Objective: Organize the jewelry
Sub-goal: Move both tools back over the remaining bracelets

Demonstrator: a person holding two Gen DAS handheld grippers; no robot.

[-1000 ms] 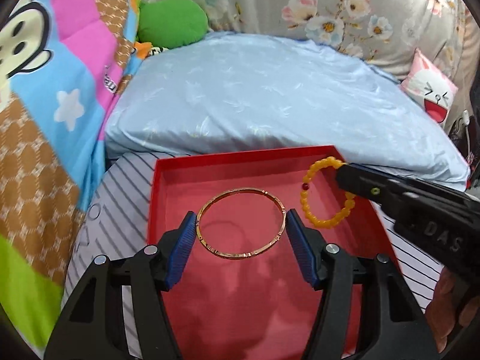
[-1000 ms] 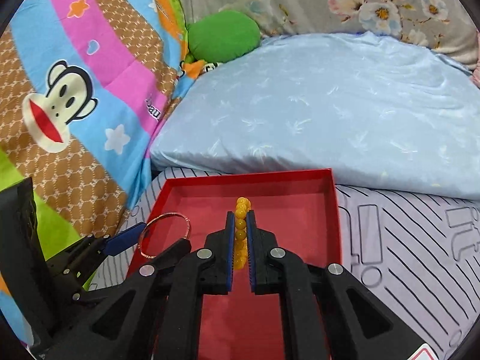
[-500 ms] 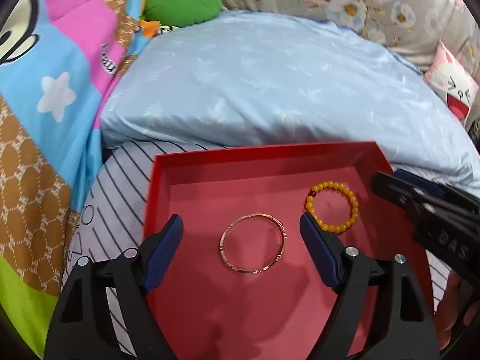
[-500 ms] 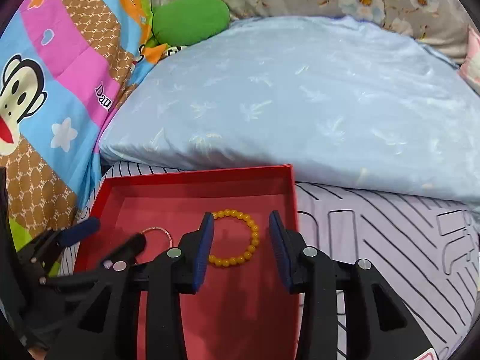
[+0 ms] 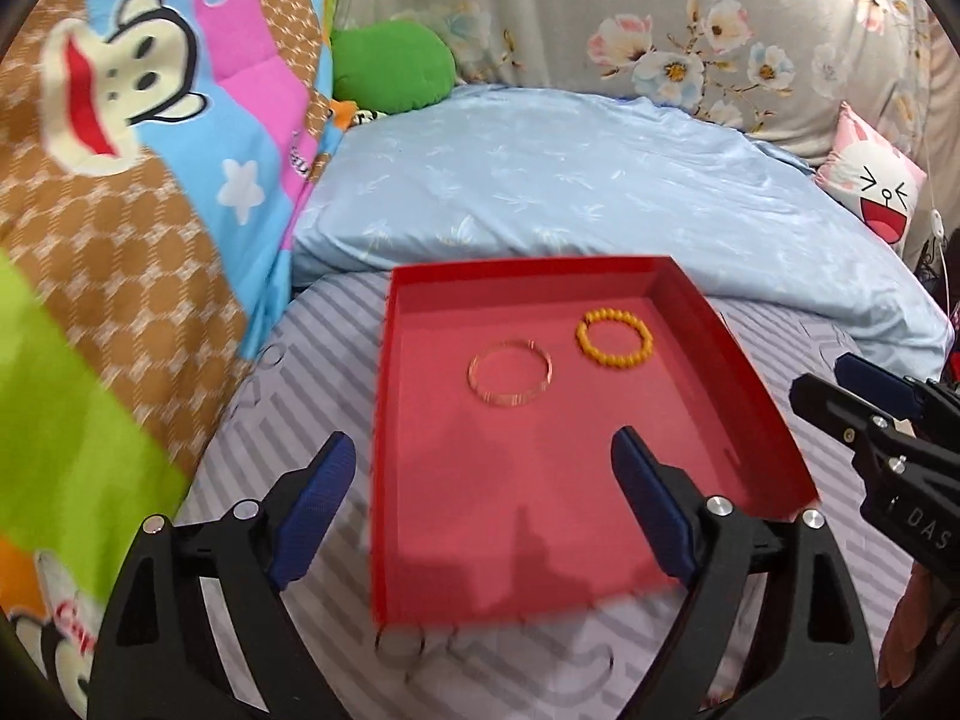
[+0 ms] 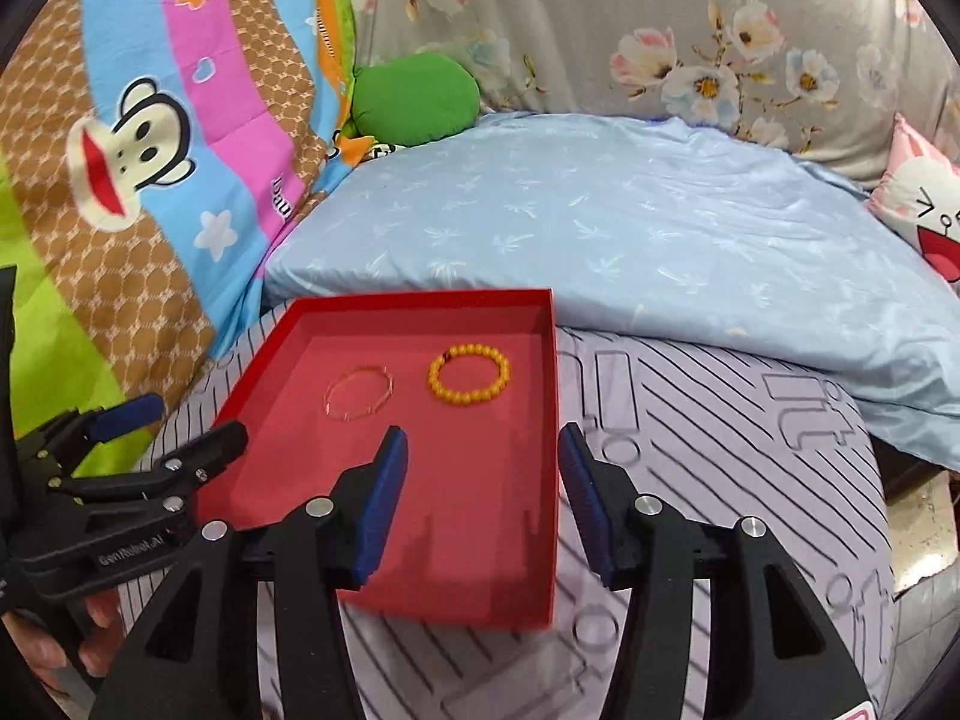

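Observation:
A thin gold bangle (image 5: 510, 374) (image 6: 358, 391) and a yellow bead bracelet (image 5: 614, 339) (image 6: 469, 373) lie side by side on the floor of a shallow red tray (image 5: 384, 396) (image 6: 543, 540), the beads to the right. My left gripper (image 5: 483, 510) hangs back over the tray's near end, its jaws still opening, nothing between them. My right gripper (image 6: 483, 510) hovers over the tray's near right wall, jaws also opening and empty. Each gripper shows at the side of the other's view: the right gripper (image 5: 864, 402) and the left gripper (image 6: 162, 438).
The tray rests on a lilac striped sheet (image 6: 720, 450). Behind it bulges a pale blue pillow (image 5: 570, 180), with a green plush (image 5: 390, 66), a monkey-print quilt (image 5: 150, 150) on the left and a pink cushion (image 5: 876, 192) at right. A hand (image 6: 54, 654) holds the left gripper.
Both grippers let go of their pieces and drew back from the tray, jaws widening. The bangle and the bead bracelet now lie flat in the tray, farther from the fingers.

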